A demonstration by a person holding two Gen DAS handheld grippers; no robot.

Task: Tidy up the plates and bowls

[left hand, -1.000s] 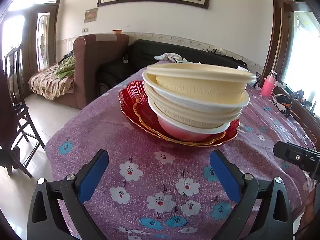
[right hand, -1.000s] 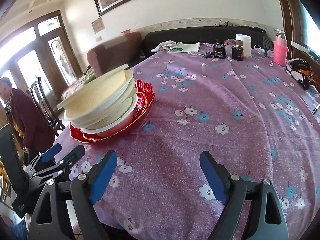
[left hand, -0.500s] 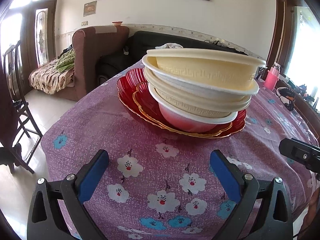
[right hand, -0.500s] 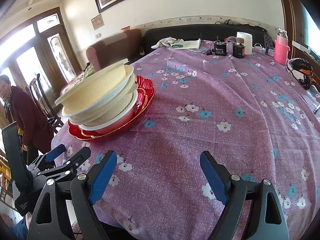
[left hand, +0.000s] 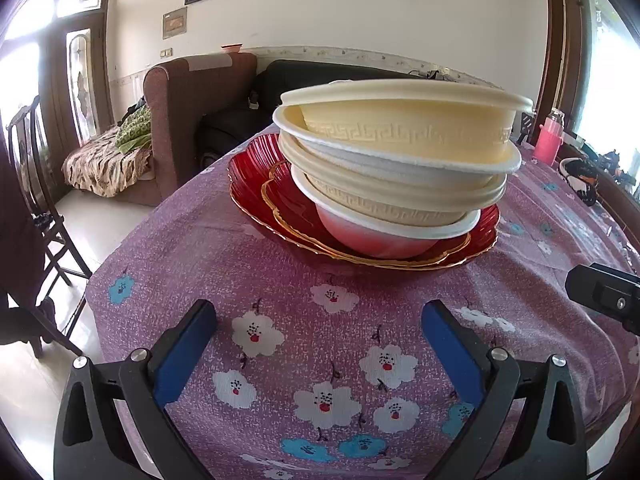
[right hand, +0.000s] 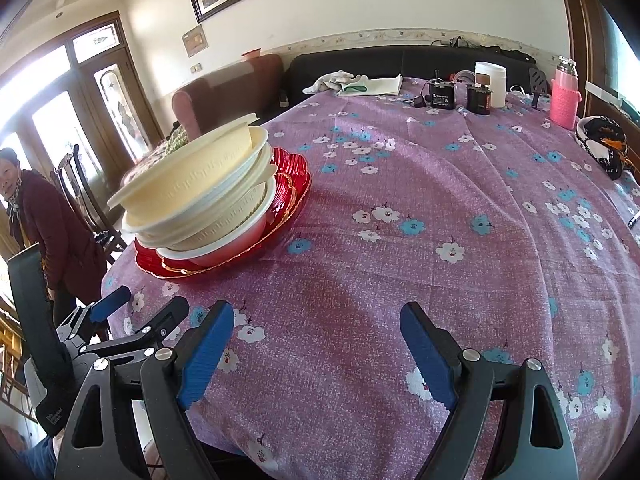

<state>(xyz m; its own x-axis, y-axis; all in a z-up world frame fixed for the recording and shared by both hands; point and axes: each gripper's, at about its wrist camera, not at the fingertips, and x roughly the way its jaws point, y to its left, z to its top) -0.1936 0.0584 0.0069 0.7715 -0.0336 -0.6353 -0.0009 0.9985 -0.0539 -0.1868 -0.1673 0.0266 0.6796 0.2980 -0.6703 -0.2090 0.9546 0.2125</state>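
Note:
A leaning stack of cream and white bowls (left hand: 400, 152) sits in a pink bowl (left hand: 372, 240) on red plates with gold rims (left hand: 256, 184), near the table's left end. The stack also shows in the right wrist view (right hand: 200, 196). My left gripper (left hand: 320, 336) is open and empty, low over the tablecloth just short of the stack. My right gripper (right hand: 316, 340) is open and empty, to the right of the stack and farther back. The left gripper shows in the right wrist view (right hand: 136, 308).
The table has a purple flowered cloth (right hand: 440, 208). At its far end stand a pink bottle (right hand: 564, 96), a white jar (right hand: 490, 82), black boxes (right hand: 442, 96) and folded cloths (right hand: 352, 82). A person (right hand: 36, 216) stands left of the table, by a chair (left hand: 36, 184).
My left gripper has moved closer to the bowl stack, which now looms larger. My right gripper has barely moved. Both stay open.

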